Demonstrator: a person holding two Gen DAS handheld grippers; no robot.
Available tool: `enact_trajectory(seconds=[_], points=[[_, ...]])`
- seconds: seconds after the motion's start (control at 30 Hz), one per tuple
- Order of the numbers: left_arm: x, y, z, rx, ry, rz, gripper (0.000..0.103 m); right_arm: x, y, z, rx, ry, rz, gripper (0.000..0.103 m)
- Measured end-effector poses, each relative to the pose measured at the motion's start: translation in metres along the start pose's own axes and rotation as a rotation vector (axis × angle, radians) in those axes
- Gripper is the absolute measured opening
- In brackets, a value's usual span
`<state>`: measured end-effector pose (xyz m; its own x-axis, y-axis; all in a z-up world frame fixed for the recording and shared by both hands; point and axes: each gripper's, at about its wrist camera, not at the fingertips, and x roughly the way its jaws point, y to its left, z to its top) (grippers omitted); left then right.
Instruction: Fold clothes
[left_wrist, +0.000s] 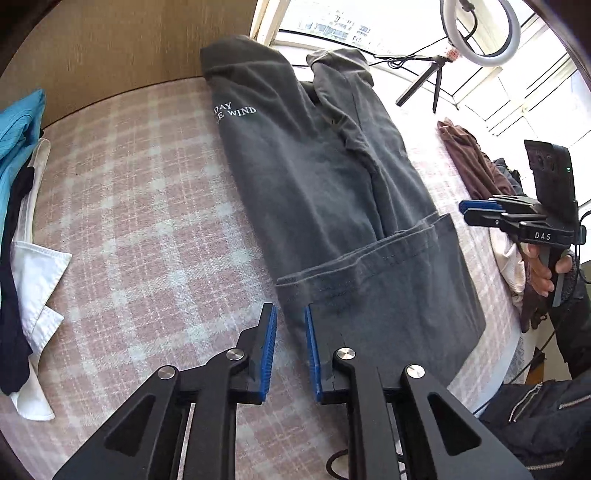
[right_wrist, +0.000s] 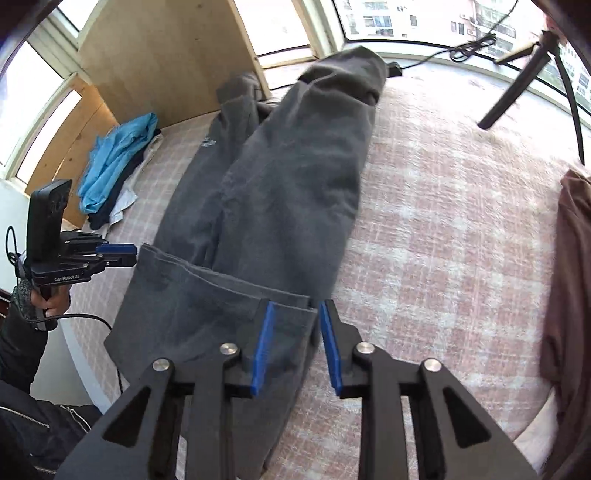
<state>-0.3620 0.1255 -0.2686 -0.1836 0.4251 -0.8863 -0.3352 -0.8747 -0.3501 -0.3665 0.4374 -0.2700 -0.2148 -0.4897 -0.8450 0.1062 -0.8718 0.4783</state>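
Pink checked bedcover (left_wrist: 147, 206) carries a dark grey hoodie (left_wrist: 325, 177) lying lengthwise mid-frame, its hem folded up. Left gripper (left_wrist: 291, 317) sits released at the hem's left corner, right gripper (right_wrist: 295, 314) released at the right corner; blue clothes (left_wrist: 18, 122) upper left

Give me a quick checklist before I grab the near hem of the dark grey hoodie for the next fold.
1. Left gripper open at the hem's left corner: ok.
2. Right gripper open at the right corner: ok.
3. Dark grey hoodie already folded into a narrow lengthwise strip: ok.
4. Near hem lying flat: not ok, turned up in a band.
5. Fabric caught between the pads: cannot tell.
6. Pink plaid cloth beside the hoodie bare: ok.
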Motion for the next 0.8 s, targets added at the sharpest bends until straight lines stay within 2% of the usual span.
enact_trajectory(seconds=[0.1, 0.3, 0.47, 0.53, 0.67, 0.7, 0.8], points=[[-0.012, -0.002, -0.025, 0.012, 0.021, -0.088, 0.024, -0.005, 0.006, -0.01, 0.007, -0.007, 0.029, 0.03], [-0.016, -0.017, -0.087, 0.077, 0.085, -0.141, 0.025, -0.014, 0.017, -0.031, 0.022, -0.02, 0.087, 0.031], [-0.007, -0.047, -0.105, 0.224, 0.071, -0.158, 0.027, -0.021, 0.045, -0.053, 0.041, -0.033, 0.098, 0.031], [-0.001, -0.053, -0.103, 0.259, 0.058, -0.146, 0.028, -0.013, 0.076, -0.042, 0.001, -0.045, 0.103, 0.031], [0.002, -0.051, -0.102, 0.284, 0.023, -0.156, 0.03, 0.029, 0.155, 0.003, -0.149, -0.011, 0.122, 0.03], [0.003, -0.05, -0.102, 0.289, 0.014, -0.16, 0.032, 0.045, 0.164, 0.012, -0.165, 0.016, 0.08, 0.028], [0.004, -0.049, -0.103, 0.314, 0.005, -0.166, 0.032, 0.094, 0.19, 0.037, -0.214, 0.096, -0.049, 0.013]])
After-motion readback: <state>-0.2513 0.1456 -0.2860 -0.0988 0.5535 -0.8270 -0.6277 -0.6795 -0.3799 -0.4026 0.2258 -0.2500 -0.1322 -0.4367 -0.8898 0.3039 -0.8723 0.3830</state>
